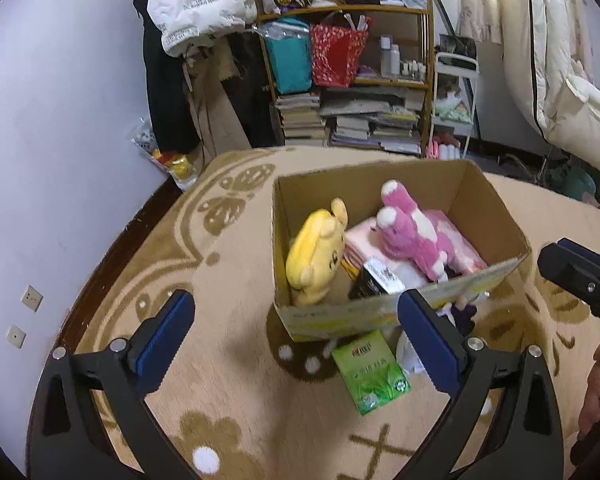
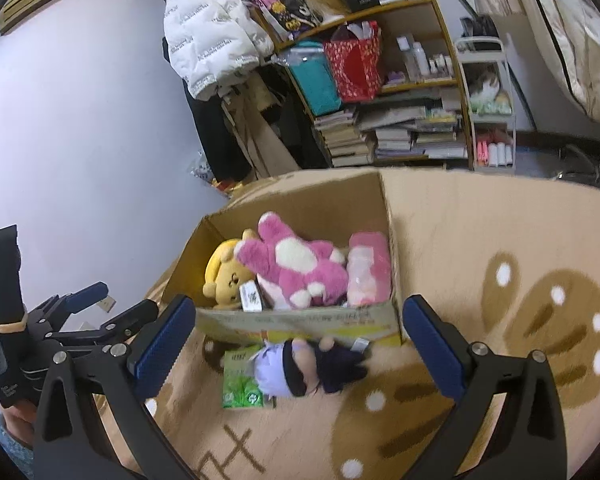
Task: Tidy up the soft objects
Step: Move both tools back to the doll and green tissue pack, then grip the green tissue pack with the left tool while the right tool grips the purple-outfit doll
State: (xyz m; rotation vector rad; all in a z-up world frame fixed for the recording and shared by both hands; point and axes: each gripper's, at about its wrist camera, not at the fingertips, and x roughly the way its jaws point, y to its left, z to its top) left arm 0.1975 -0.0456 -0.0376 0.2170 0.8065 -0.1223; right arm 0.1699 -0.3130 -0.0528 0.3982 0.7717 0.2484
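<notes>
An open cardboard box (image 1: 340, 316) stands on the patterned carpet. It holds a yellow bear plush (image 1: 316, 256), a pink and white plush (image 1: 408, 232), a pink soft pack (image 2: 370, 268) and a small black and white carton (image 1: 376, 276). In front of the box lie a green pack (image 1: 370, 372) and a doll (image 2: 300, 368) with pale purple hair and dark clothes. My left gripper (image 1: 294, 304) is open before the box's near wall, with nothing between its fingers. My right gripper (image 2: 298, 308) is open above the doll and does not touch it.
A wooden shelf (image 1: 348, 60) with bags, bottles and stacked books stands behind the box. A white jacket (image 1: 196, 0) hangs at its left, bedding (image 1: 560, 80) at the right. A white cart (image 2: 488, 100) stands beside the shelf. The pale wall (image 1: 60, 120) bounds the carpet (image 1: 220, 380) on the left.
</notes>
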